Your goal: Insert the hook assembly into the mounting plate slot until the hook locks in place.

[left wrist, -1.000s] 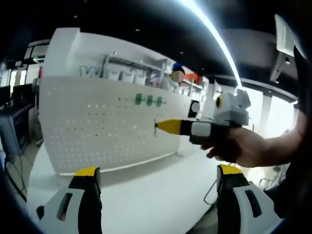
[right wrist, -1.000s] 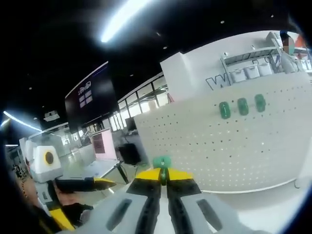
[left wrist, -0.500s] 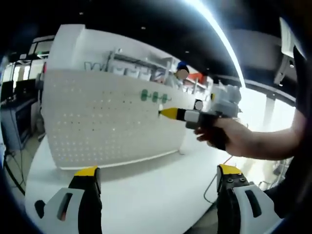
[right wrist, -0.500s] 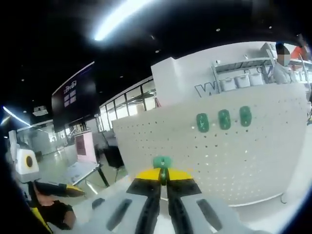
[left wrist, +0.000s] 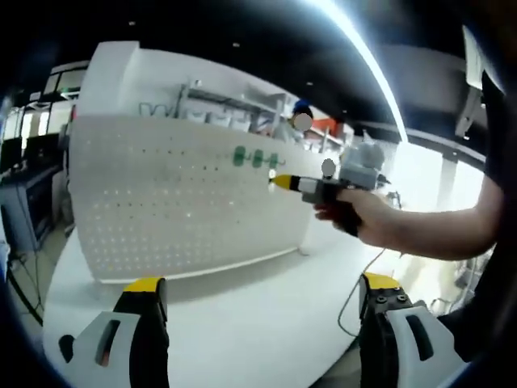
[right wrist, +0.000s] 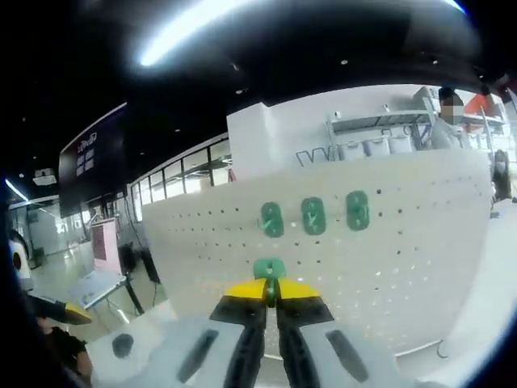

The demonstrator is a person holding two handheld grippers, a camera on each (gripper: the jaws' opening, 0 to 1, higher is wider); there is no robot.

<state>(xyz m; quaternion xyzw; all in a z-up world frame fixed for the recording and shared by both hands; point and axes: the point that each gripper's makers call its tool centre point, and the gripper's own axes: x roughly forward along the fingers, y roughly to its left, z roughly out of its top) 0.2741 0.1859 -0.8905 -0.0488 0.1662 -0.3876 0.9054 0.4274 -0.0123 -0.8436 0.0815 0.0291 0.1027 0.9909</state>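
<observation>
Here the right gripper (right wrist: 271, 293) pinches a flat green hook (right wrist: 269, 268), seemingly plastic, before the perforated white pegboard (right wrist: 404, 250); left gripper (left wrist: 262, 303) spread.

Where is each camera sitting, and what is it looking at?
Left gripper view: rides on the left claw, jaws wide apart, facing the white pegboard on the table; the person's hand holding the right claw shows.
Right gripper view: rides on the right claw, shut on a green hook, facing the pegboard.
Both share the pegboard and its three green hooks.
</observation>
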